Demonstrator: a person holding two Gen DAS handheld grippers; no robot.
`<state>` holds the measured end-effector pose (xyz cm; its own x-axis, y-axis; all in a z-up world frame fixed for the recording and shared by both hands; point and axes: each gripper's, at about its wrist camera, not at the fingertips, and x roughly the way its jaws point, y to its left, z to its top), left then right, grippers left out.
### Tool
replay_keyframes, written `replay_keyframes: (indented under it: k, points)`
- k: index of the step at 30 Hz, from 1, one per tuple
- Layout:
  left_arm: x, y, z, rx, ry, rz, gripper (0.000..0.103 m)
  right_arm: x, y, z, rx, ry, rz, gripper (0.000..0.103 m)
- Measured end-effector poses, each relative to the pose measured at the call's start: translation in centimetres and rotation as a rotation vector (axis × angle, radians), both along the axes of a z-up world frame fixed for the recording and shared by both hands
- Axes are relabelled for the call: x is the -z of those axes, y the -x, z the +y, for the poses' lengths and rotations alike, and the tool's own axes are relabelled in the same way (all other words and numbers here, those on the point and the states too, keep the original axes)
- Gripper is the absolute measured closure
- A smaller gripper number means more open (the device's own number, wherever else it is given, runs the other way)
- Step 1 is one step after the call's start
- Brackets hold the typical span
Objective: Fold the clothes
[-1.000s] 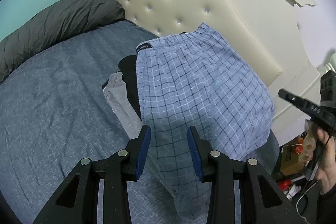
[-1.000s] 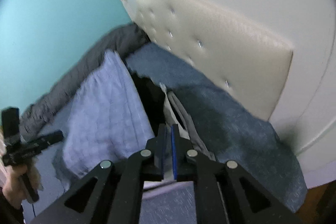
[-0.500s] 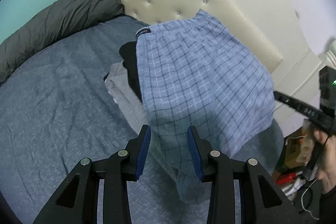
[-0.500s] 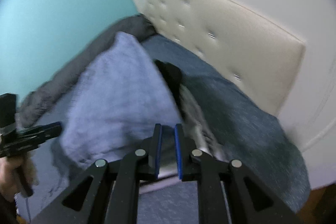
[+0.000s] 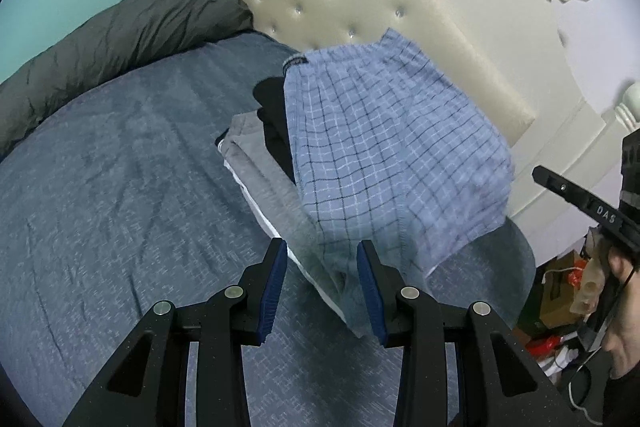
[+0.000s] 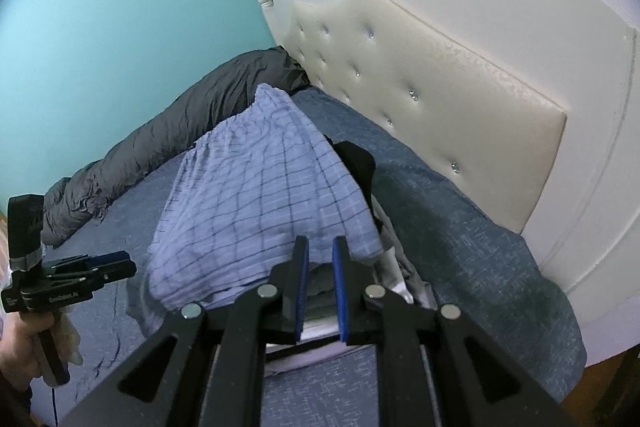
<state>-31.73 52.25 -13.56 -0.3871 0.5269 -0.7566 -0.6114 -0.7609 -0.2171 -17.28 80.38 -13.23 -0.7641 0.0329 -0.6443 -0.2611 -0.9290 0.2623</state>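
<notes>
A blue checked garment (image 5: 384, 147) lies draped over a stack of folded clothes, with a black piece (image 5: 272, 123) and a grey piece (image 5: 260, 167) under it, on the blue bed (image 5: 120, 207). It also shows in the right wrist view (image 6: 256, 211). My left gripper (image 5: 322, 279) is open and empty, just short of the garment's near hem. My right gripper (image 6: 320, 267) is open by a narrow gap and empty, at the garment's near edge. The right gripper's body shows at the right edge of the left wrist view (image 5: 584, 207). The left gripper's body shows in the right wrist view (image 6: 72, 275).
A cream padded headboard (image 5: 360, 7) stands behind the stack. A dark grey rolled duvet (image 5: 100, 51) lies along the teal wall. Boxes and cables (image 5: 560, 291) lie on the floor past the bed's right edge.
My right gripper has opened from shut and let go of the checked garment, which has settled over the stack. My left gripper has drawn back a little, still open.
</notes>
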Motion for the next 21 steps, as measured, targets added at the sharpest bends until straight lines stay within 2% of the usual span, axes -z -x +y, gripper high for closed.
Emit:
replay_keyframes:
  k: [8,10,12,21]
  points:
    - [-4.3,-2.9,-3.3,-0.011,-0.025,0.055,0.063,-2.9,-2.3,-2.5,0.005,-0.017,0.038,0.091]
    - [-5.6,-3.9,-4.2,-0.01,-0.032,0.073,0.059,-3.8,-3.0,-3.2,0.007,-0.023,0.047,0.087]
    - [-6.9,-5.1,-5.0,-0.007,-0.04,0.094,0.058,-4.5,-3.8,-3.9,0.006,-0.029,0.054,0.076]
    - [-11.3,-11.3,-6.5,0.011,-0.07,0.168,0.057,-8.2,-8.0,-7.4,0.013,-0.061,0.089,0.071]
